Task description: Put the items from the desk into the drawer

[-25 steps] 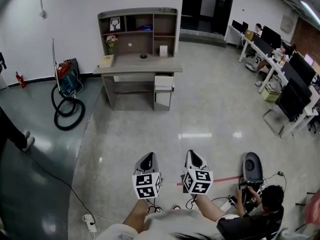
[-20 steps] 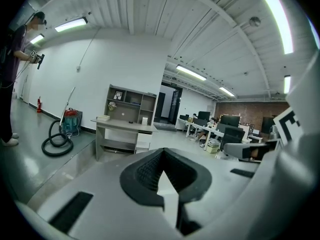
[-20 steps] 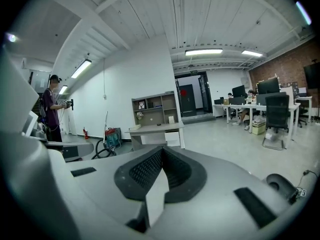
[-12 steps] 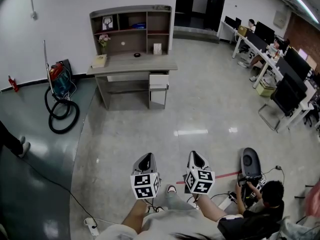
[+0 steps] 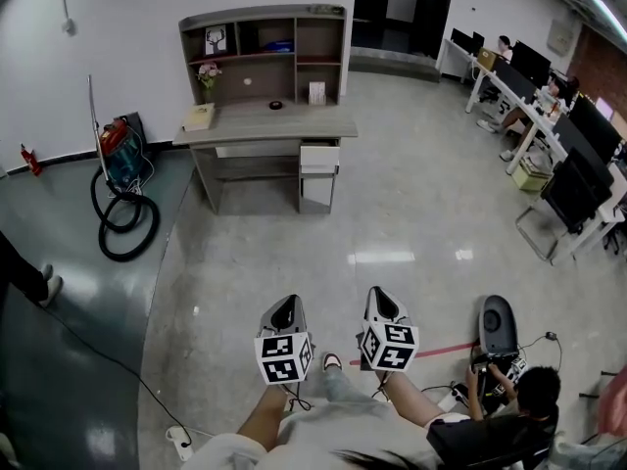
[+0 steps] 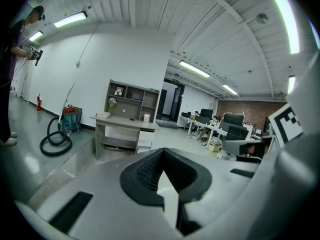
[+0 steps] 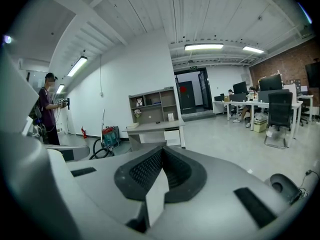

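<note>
The left gripper [image 5: 286,311], grey plastic with a black-and-white marker cube at its back, and the matching right gripper [image 5: 382,305] hang side by side over the glossy grey floor [image 5: 411,213], both aimed at the grey wooden desk [image 5: 265,125] with an open-shelved top that stands against the white wall, well apart from them. In the left gripper view the left gripper [image 6: 161,159] has its black ribbed pads pressed together with nothing between them; the right gripper [image 7: 161,156] shows the same, jaws closed and empty. The things to stow lie on the desk top: a pale flat box [image 5: 199,117] at the left end, a small dark round object [image 5: 275,105] near the middle and a white upright card [image 5: 316,93] toward the right, with pink flowers [image 5: 208,74] above the box. The white drawer [image 5: 319,158] sits under the desk's right end. A red and teal vacuum cleaner [image 5: 120,150] with a coiled black hose [image 5: 125,225] stands left of the desk. A person sitting on the floor [image 5: 519,404] is at lower right.
</note>
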Demonstrator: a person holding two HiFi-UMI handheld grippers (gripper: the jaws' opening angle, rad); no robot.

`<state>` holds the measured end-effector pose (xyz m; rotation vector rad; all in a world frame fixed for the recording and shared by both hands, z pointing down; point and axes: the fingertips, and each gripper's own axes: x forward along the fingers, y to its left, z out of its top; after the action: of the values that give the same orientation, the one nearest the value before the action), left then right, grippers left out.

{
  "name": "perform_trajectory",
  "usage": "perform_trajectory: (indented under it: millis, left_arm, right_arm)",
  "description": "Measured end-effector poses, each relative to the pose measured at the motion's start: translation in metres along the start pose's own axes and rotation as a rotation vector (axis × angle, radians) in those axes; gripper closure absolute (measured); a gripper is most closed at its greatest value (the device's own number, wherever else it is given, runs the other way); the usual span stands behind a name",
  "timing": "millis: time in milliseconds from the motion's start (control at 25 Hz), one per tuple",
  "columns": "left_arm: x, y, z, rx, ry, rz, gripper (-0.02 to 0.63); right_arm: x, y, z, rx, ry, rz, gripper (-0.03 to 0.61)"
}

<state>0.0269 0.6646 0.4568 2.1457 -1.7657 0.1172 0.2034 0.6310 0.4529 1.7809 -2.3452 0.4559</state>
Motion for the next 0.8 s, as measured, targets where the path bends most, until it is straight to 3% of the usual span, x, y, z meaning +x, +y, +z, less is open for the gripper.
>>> perform_trajectory:
  millis: [800]
  left_arm:
    - [0.136,-0.004,0.062,0.022,-0.001,0.028,0.617]
  right_arm:
    - [0.135,-0.037,0.061,0.008,0.013,0.086,0.58]
